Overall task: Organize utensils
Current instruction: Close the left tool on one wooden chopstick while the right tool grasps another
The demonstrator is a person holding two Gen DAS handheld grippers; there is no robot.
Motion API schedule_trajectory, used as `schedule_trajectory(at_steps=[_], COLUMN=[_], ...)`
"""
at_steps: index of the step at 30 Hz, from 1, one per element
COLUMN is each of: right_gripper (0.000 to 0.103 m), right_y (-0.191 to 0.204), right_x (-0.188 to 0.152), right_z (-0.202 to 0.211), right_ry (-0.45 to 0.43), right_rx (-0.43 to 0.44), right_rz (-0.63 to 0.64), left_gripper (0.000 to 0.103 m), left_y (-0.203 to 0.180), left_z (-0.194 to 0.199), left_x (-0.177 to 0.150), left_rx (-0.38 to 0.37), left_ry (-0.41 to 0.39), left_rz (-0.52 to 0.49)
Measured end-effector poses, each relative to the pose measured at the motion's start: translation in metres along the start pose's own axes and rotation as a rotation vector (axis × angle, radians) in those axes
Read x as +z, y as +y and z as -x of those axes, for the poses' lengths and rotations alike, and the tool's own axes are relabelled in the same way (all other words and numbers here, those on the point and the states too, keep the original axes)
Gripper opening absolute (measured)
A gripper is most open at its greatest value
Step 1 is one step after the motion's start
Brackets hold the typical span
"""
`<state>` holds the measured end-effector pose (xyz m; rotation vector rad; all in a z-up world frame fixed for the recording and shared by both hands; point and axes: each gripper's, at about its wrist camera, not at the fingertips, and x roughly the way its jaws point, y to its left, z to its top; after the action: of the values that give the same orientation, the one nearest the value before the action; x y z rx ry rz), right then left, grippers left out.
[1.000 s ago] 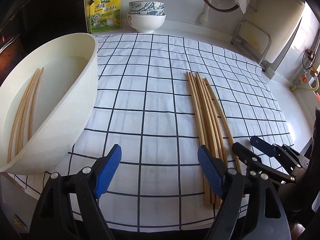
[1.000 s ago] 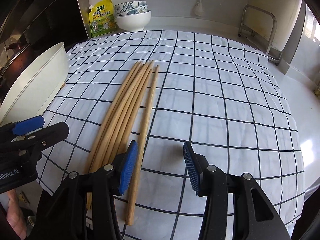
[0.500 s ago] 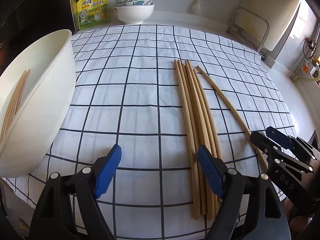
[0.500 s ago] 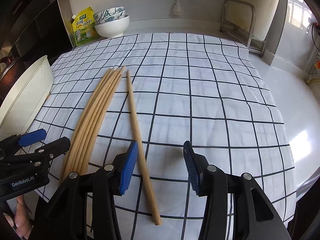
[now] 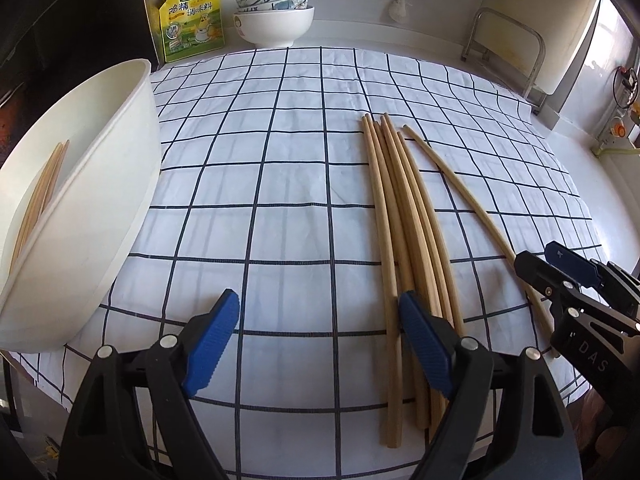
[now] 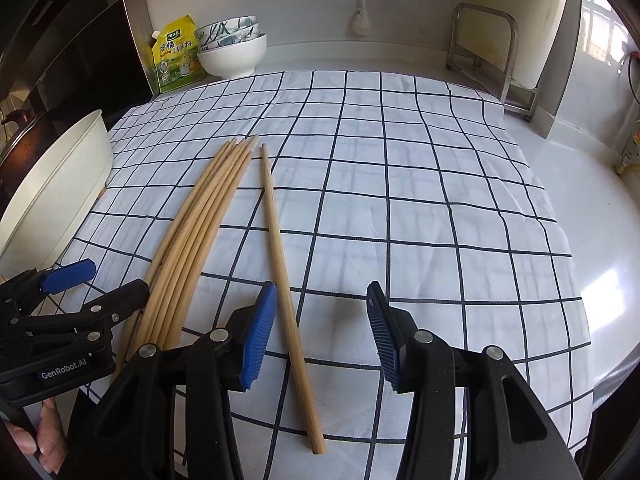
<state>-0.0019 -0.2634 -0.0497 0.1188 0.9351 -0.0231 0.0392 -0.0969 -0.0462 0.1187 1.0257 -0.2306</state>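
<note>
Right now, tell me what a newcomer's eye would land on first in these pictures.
First, the bundle of wooden chopsticks lying on the black-and-white checked cloth, with a single chopstick split off just to its right, between the pads of the open right gripper. Next, the big white tub at the cloth's left edge, already holding a few chopsticks, while the left gripper hangs open beside the bundle.

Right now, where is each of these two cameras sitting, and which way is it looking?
Left wrist view: sits on the left gripper, looking forward and down over the checked cloth at the chopstick bundle and white tub; its own blue-padded fingers show, with the right gripper at the right edge.
Right wrist view: sits on the right gripper, facing the same way at the single chopstick; the left gripper and a hand show.
Shared: cloth, chopsticks, tub, stacked bowls, yellow pouch.
</note>
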Motion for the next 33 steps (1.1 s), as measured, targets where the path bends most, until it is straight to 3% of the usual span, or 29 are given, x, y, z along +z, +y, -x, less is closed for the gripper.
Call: schedule_trajectory(at_steps=[13, 16, 19, 21, 23, 24, 33], right_gripper=[0.045, 0.044, 0.030, 0.021, 0.009, 0.008, 0.007], right_y=[0.015, 0.020, 0.026, 0.030, 0.032, 0.033, 0.021], right_x=[0.009, 0.010, 0.010, 0.010, 0.010, 0.010, 0.008], right_z=[-0.016, -0.018, -0.019, -0.019, -0.019, -0.018, -0.007], right_ry=[0.020, 0.010, 0.008, 0.009, 0.012, 0.013, 0.014], right_rx=[-0.054, -0.053, -0.025, -0.014, -0.003, 0.001, 0.077], right_rz=[0.060, 0.077, 0.099, 0.118, 0.121, 0.118, 0.005], left_gripper=[0.083, 0.078, 0.059, 0.028, 0.012, 0.007, 0.007], left_y=[-0.003, -0.006, -0.011, -0.016, -0.018, -0.018, -0.007], left_z=[-0.012, -0.015, -0.014, -0.011, -0.009, -0.009, 0.003], left_x=[0.016, 0.021, 0.024, 0.025, 0.024, 0.023, 0.017], left_rx=[0.045, 0.039, 0.014, -0.011, -0.044, -0.059, -0.148], left_ry=[-0.023, -0.028, -0.027, -0.026, -0.016, -0.009, 0.003], left_rz=[-0.011, -0.016, -0.032, -0.055, -0.056, -0.055, -0.011])
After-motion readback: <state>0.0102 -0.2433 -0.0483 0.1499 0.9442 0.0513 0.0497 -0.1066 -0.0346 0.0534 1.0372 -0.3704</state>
